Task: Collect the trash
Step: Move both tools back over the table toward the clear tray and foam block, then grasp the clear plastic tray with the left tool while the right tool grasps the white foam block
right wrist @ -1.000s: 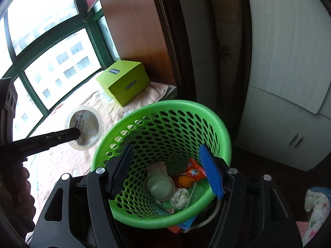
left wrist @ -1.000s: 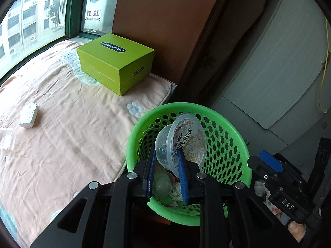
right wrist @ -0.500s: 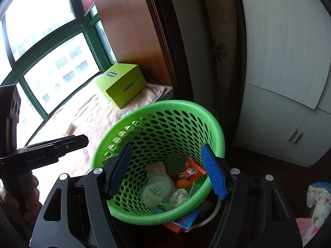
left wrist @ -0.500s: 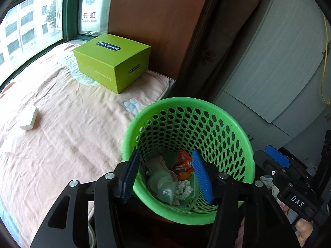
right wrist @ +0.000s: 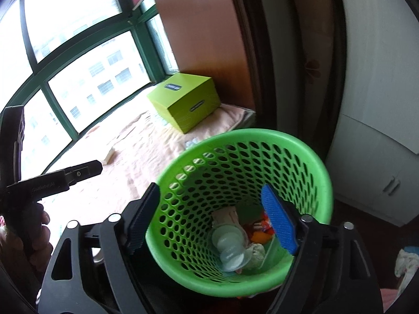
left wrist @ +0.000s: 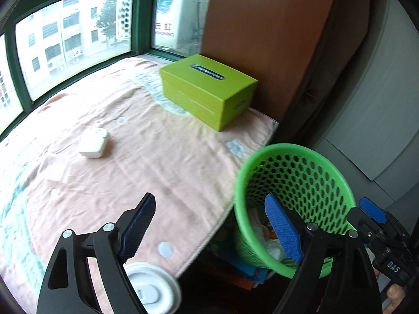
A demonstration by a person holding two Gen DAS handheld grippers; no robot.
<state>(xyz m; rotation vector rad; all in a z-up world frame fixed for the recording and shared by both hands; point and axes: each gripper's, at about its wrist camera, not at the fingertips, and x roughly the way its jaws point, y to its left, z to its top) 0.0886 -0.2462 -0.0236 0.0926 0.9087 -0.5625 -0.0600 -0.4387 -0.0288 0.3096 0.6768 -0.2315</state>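
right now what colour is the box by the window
Lime green box, clearest in the left wrist view.

Box [left wrist: 207,91] on blanket [left wrist: 146,157]; basket [left wrist: 296,193] beside.

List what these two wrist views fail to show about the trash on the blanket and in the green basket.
- White round plastic lid, left wrist view: cut by the bottom edge and partly behind the left gripper; what it sits on is unclear.
- Green perforated plastic basket, left wrist view: contents mostly hidden by its wall and a blue pad.
- Small white block on the pink blanket, right wrist view: washed out by window glare.
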